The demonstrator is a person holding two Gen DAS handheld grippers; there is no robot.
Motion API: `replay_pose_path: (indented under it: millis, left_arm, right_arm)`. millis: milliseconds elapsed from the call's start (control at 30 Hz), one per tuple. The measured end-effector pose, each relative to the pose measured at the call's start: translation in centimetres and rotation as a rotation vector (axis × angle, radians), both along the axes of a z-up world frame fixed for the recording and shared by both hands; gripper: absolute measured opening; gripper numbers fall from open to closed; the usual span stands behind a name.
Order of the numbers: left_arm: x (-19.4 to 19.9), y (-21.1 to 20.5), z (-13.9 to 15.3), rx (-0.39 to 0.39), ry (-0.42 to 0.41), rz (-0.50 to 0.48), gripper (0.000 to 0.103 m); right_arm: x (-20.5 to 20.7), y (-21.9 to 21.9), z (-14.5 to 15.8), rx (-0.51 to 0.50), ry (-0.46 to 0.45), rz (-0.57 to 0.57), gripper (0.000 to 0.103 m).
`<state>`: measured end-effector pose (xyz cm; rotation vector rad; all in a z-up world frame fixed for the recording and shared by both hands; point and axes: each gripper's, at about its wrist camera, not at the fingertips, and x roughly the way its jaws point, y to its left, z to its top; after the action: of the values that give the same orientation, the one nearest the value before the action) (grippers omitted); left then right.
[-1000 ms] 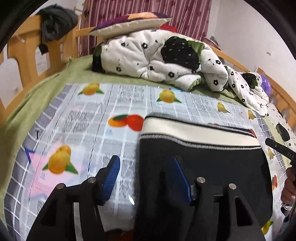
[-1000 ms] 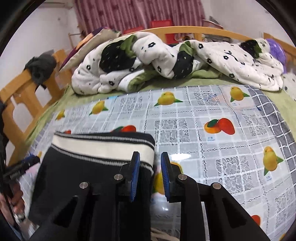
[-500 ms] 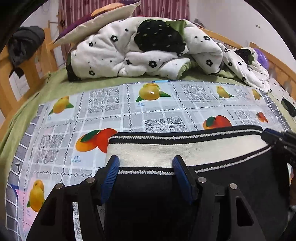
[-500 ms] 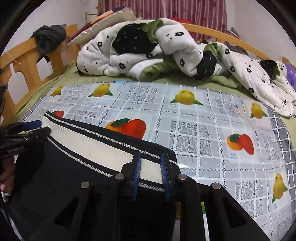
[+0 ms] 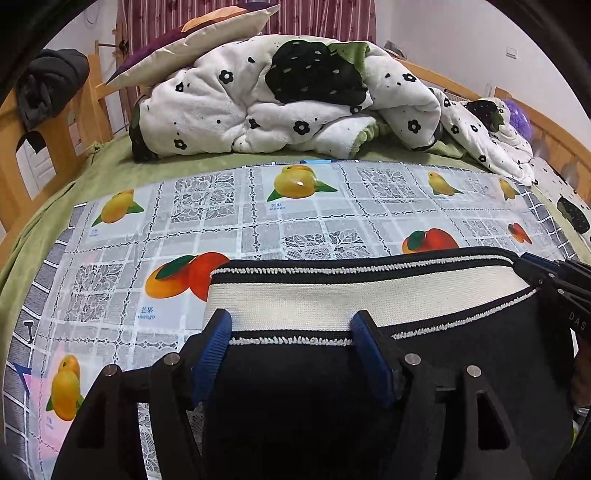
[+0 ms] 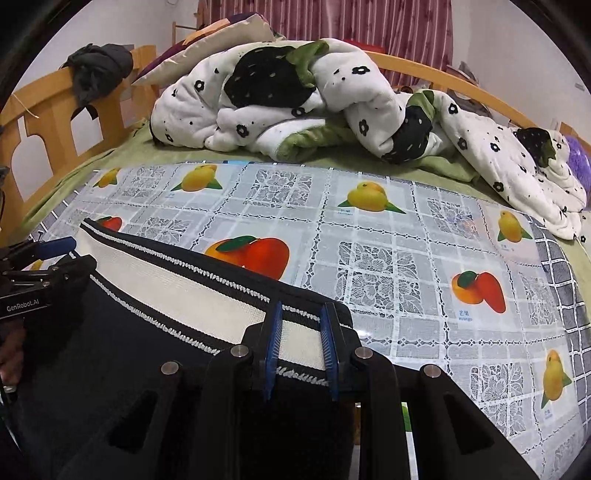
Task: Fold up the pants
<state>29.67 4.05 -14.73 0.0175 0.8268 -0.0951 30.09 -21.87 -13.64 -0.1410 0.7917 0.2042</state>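
Pants (image 5: 369,387) lie flat on the fruit-print cloth (image 5: 258,229) at its near edge, waistband (image 5: 351,299) toward the far side. The cloth covers the near part of the bed sheet (image 5: 66,192). Beyond it, a bunched quilt (image 5: 295,103) sits on the sheet and trails off to the right. A pillow (image 5: 192,40) rests on the quilt's left end. A wooden bed rail (image 6: 55,125) runs along the left, a garment (image 6: 96,70) draped over it. Curtains (image 6: 369,26) hang behind the bed. Left gripper (image 5: 291,332) straddles the waistband's left end, right gripper (image 6: 301,343) its right corner.
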Motion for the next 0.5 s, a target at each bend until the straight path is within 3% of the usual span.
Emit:
replay_pose_path:
  millis: [500]
  left_arm:
    - [0.27, 0.28, -0.32, -0.029, 0.015, -0.002, 0.079]
  right_arm:
    - [0.19, -0.59, -0.1, 0.036, 0.008, 0.002, 0.021]
